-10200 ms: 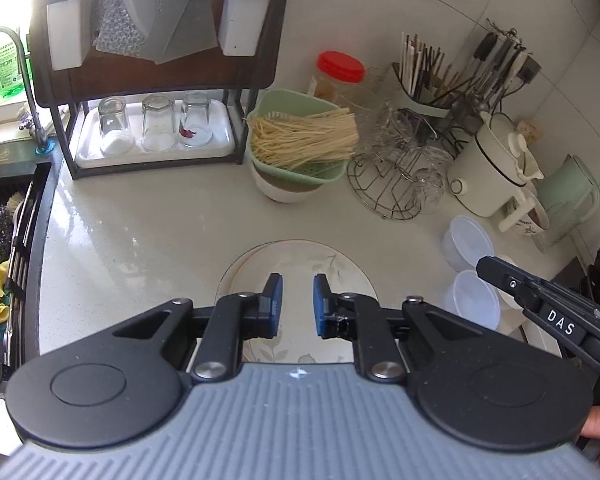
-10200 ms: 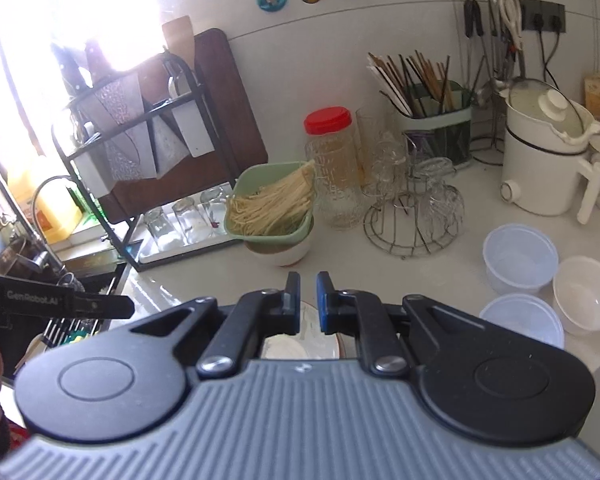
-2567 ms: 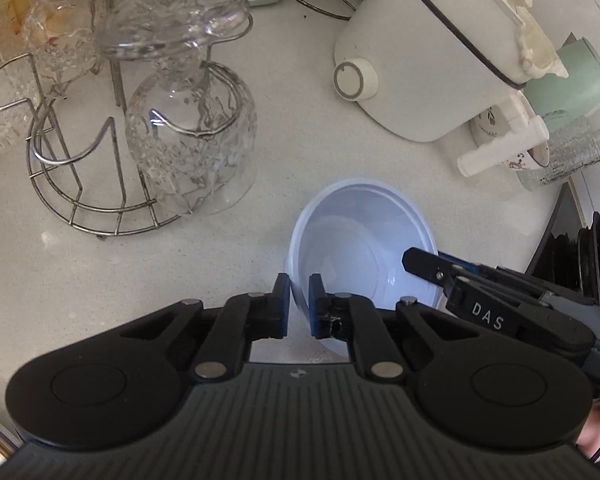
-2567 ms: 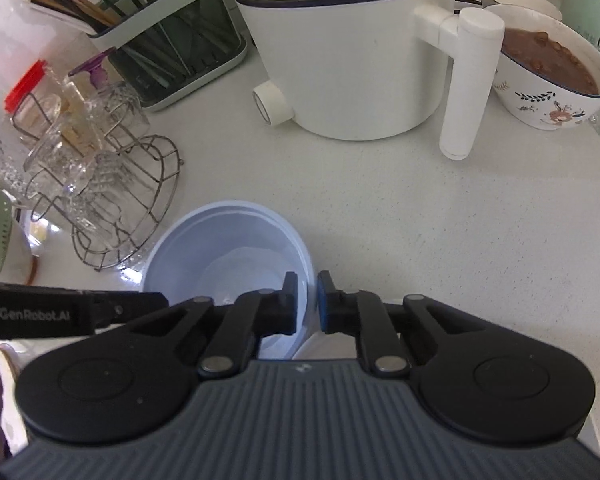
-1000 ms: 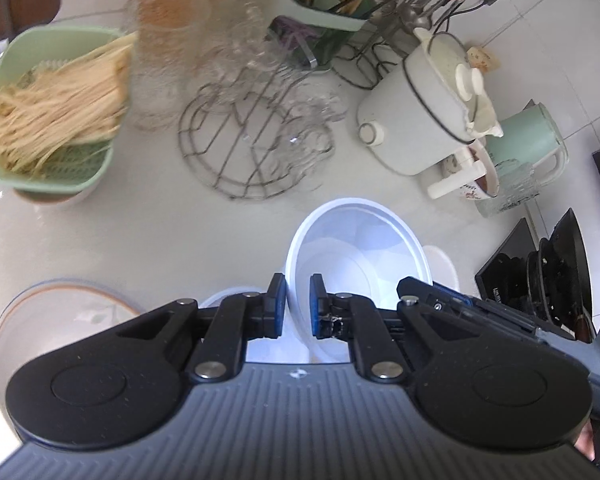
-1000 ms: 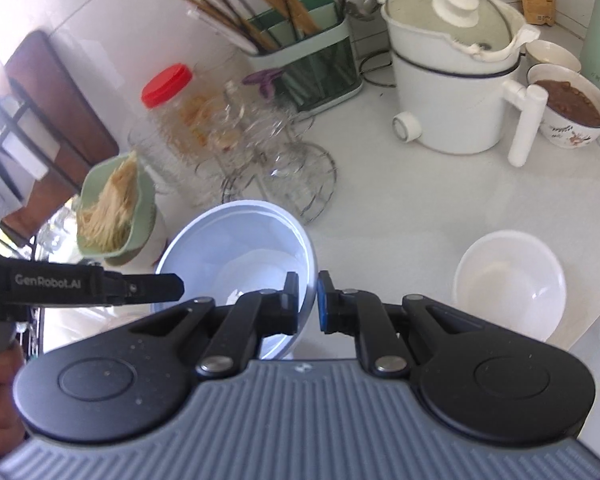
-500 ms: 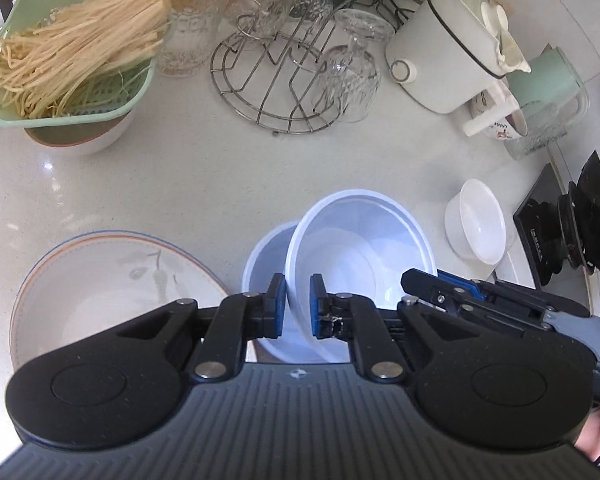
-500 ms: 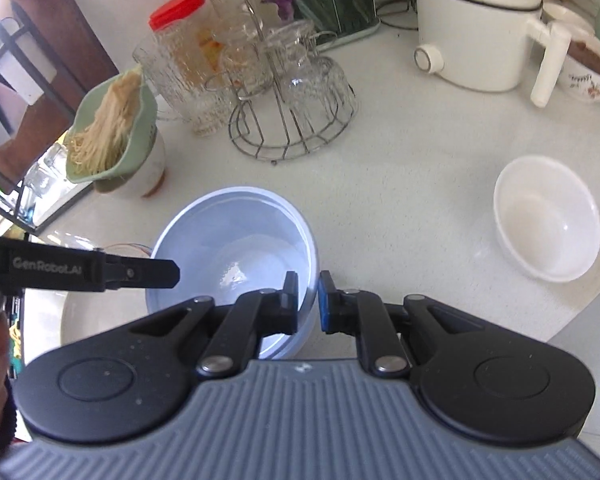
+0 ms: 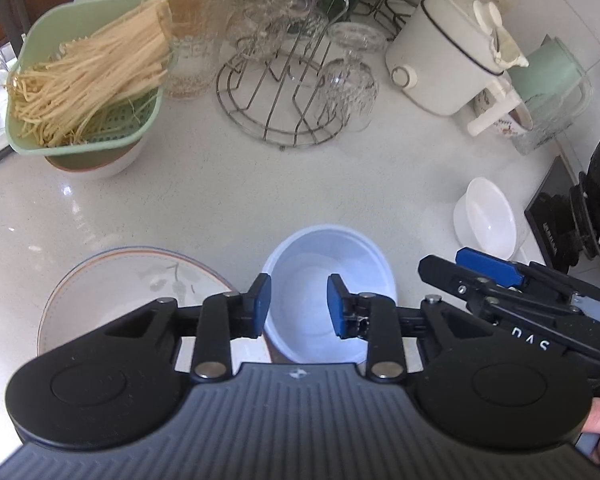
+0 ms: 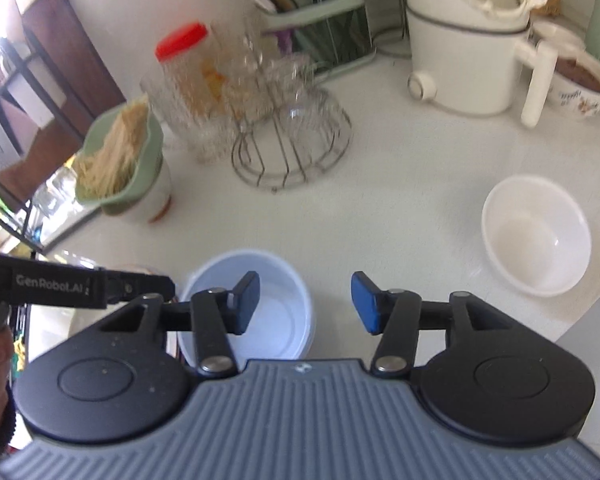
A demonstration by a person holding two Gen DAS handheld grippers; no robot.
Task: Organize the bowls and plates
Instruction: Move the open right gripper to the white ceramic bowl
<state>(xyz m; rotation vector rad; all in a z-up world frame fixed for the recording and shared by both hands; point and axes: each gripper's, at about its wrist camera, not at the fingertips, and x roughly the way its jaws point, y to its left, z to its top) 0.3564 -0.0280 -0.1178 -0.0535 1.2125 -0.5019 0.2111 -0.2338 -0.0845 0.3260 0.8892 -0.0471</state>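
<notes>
Both the left gripper [image 9: 299,305] and right gripper [image 10: 305,304] are hovering, fingers released, over the blue bowl [image 9: 327,280] beside the plate [image 9: 112,292].

Both grippers just let go: the left gripper [image 9: 299,304] and right gripper [image 10: 305,304] were each pinching the rim of the pale blue bowl [image 9: 327,282], carried over from by the white cooker. Now it sits nested in the second blue bowl beside the plate [image 9: 112,280].

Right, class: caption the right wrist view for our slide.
Right tool open above blue bowl; white bowl sits apart.
</notes>
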